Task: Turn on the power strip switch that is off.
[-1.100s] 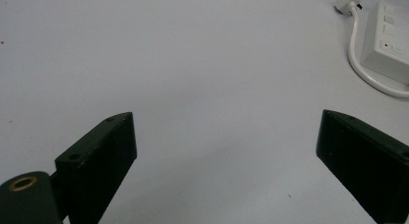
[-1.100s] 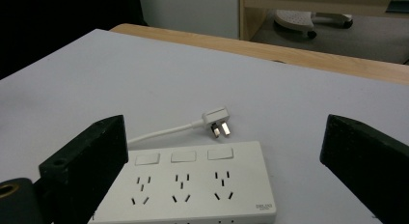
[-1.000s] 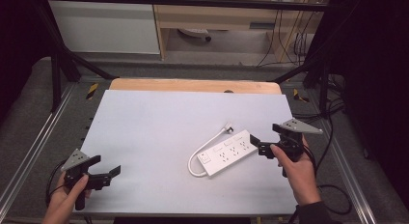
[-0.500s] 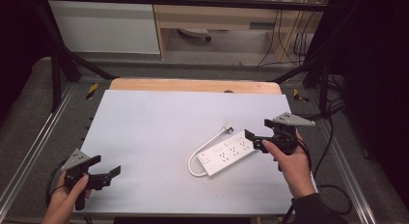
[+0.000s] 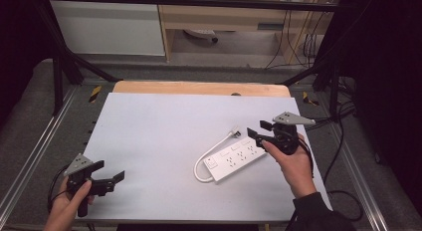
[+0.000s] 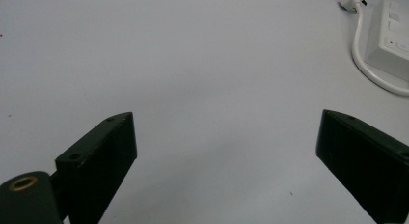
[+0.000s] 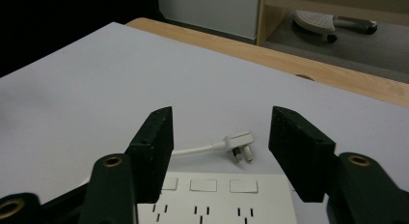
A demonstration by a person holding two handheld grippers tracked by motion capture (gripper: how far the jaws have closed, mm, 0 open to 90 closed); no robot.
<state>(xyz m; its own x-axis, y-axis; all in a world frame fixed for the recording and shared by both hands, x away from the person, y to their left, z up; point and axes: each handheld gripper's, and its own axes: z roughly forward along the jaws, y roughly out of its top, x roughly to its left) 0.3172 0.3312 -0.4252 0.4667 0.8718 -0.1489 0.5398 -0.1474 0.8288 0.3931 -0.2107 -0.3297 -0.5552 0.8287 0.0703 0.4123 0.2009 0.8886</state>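
A white power strip [image 5: 234,158] lies slanted on the pale grey table [image 5: 159,131], right of centre. Its short white cord loops around to a white plug [image 5: 234,132] lying just beyond it. My right gripper [image 5: 259,130] hovers open over the strip's far right end; in the right gripper view the plug [image 7: 238,144] lies between the jaws and the strip's sockets [image 7: 217,204] sit below them. My left gripper [image 5: 112,178] rests open near the front left edge, with nothing between its jaws. In the left gripper view, the strip's switch end [image 6: 393,38] and cord [image 6: 369,64] show at top right.
A wooden strip [image 5: 199,87] runs along the table's far edge. Metal rails [image 5: 30,156] flank both sides. Black cables [image 5: 338,156] hang off the right side. Beyond the table stand a white cabinet [image 5: 109,27] and a wooden shelf unit [image 5: 224,17].
My right gripper has moved left and a little forward, from beside the strip's right end to over it, toward the plug. The left gripper has stayed put.
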